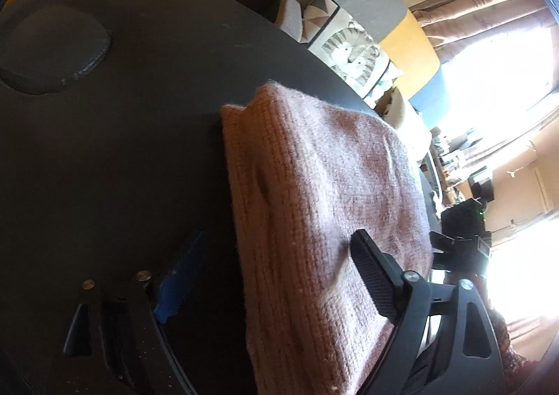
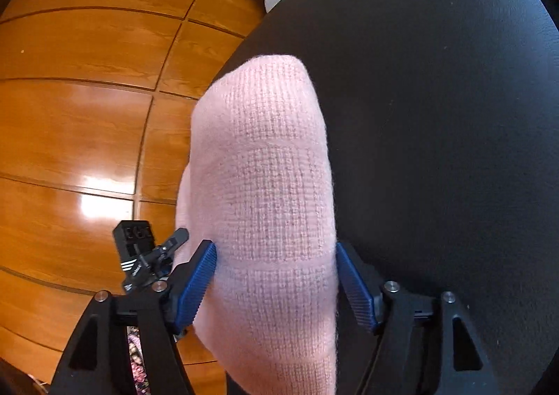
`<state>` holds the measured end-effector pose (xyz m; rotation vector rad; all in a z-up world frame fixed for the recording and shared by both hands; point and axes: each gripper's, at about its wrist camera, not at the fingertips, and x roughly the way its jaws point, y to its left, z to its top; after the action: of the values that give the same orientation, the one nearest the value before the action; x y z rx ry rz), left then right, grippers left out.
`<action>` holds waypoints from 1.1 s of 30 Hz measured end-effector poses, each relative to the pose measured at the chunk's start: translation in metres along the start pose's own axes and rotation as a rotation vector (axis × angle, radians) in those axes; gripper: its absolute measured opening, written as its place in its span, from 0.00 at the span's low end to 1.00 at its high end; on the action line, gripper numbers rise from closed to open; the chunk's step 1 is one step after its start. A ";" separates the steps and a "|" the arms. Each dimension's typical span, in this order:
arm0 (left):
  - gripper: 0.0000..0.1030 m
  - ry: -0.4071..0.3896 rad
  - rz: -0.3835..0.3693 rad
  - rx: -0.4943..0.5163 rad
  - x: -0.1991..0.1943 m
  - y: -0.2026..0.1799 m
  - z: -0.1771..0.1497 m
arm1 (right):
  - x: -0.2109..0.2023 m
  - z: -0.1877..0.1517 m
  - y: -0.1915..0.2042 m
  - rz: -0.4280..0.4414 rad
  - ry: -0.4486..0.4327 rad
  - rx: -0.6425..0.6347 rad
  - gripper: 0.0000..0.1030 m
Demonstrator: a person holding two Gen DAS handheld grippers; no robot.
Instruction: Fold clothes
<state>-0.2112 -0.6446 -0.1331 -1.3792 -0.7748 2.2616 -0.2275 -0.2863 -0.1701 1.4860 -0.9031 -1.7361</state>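
Note:
A folded pink knit garment [image 1: 321,206] lies near the edge of a round black table [image 1: 122,136]. My left gripper [image 1: 276,265] is wide open around one end of the stack: one finger [image 1: 374,283] rests on top, the blue-padded one [image 1: 181,276] sits beside it on the table. In the right wrist view the same garment [image 2: 265,206] fills the gap of my right gripper [image 2: 276,276]. Its blue pads [image 2: 195,286] stand on either side of the thick fold, close to it or touching; I cannot tell whether they squeeze it. The table [image 2: 436,115] lies beneath.
A dark round mat [image 1: 52,49] lies on the table at the far left. Beyond the table edge are a grey sofa with patterned cushions [image 1: 353,52], curtains and a bright window. Wooden flooring [image 2: 87,115] lies beside the table. The other gripper's body [image 2: 139,255] shows at lower left.

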 end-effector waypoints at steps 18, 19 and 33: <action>0.38 -0.077 0.050 0.110 -0.001 -0.016 -0.013 | 0.035 -0.008 0.043 -0.129 0.021 -0.098 0.56; 0.36 -0.097 0.064 0.122 -0.006 -0.018 -0.015 | 0.034 -0.009 0.051 -0.135 0.009 -0.122 0.54; 0.34 -0.547 0.265 -0.010 -0.160 0.026 -0.038 | 0.137 0.007 0.209 -0.049 0.151 -0.392 0.51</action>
<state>-0.1070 -0.7474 -0.0536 -0.9068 -0.7977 2.9016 -0.2409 -0.5128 -0.0653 1.3609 -0.4210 -1.6907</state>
